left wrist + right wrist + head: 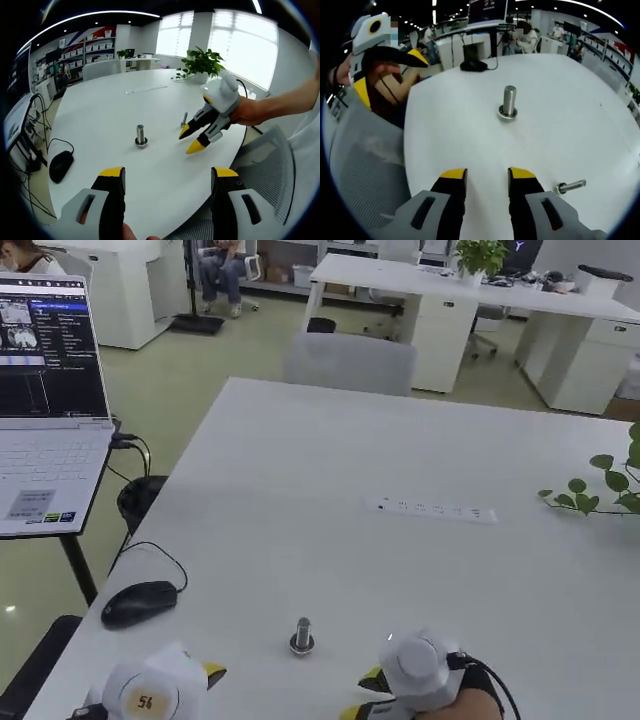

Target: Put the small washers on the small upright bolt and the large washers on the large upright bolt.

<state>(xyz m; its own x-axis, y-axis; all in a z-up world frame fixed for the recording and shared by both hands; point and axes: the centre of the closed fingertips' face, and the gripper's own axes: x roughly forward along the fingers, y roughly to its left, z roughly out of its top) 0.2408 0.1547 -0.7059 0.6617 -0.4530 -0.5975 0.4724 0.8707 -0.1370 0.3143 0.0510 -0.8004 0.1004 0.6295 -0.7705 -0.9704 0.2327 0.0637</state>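
The large bolt stands upright near the front of the white table, with a washer ring round its base. It also shows as the large bolt and the large bolt. A small bolt sits just beyond the right gripper; the small bolt looks as if it lies on its side, but I cannot tell for sure. My left gripper is open wide with nothing in it. My right gripper is open by a narrow gap, also with nothing held. Both grippers hover at the table's front edge.
A black mouse lies at the front left, its cable trailing off the edge. On a stand to the left is a laptop. A white power strip lies mid-table, a plant at the right, a grey chair behind.
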